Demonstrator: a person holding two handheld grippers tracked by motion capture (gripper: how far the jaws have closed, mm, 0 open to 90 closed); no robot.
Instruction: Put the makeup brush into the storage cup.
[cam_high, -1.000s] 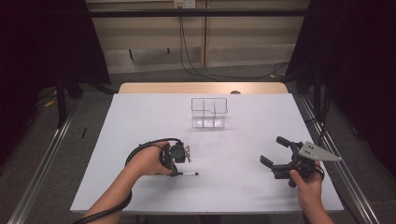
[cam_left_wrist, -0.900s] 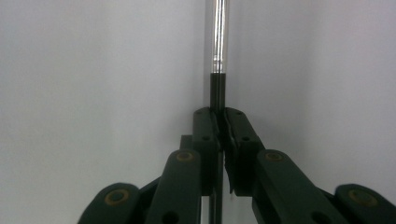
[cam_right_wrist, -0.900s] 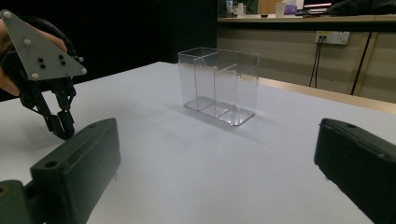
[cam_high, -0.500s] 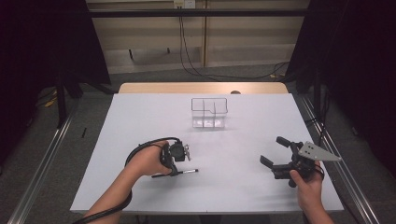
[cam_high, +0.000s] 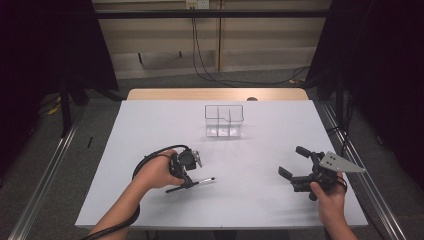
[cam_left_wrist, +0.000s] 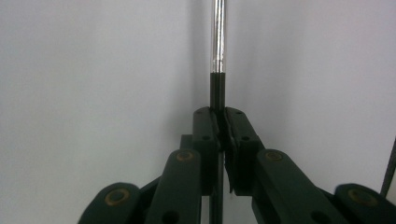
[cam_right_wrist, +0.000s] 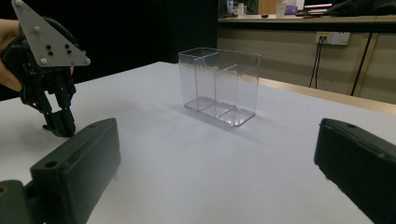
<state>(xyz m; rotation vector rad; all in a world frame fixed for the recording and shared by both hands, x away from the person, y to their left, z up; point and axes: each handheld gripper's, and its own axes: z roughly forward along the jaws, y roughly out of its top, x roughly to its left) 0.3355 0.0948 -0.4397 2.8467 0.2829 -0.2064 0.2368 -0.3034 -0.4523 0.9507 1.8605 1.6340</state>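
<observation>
A slim pen (cam_high: 205, 180) with a black grip and a silver barrel lies on the white table (cam_high: 260, 205) at the front left. My left gripper (cam_high: 187, 184) points down at the table and is shut on the pen's black end. In the left gripper view the jaws (cam_left_wrist: 220, 122) pinch the pen (cam_left_wrist: 218, 56), which runs straight away from them over the table. My right gripper (cam_high: 294, 161) is at the front right, held just above the table with its jaws wide open and nothing between them (cam_right_wrist: 217, 154). It faces a clear box (cam_right_wrist: 219, 86).
The clear plastic box (cam_high: 224, 120) with several compartments stands empty at the middle back of the table. The right gripper view shows the left gripper (cam_right_wrist: 60, 123) far off to its left. Cables hang behind the table's far wooden edge (cam_high: 215, 94).
</observation>
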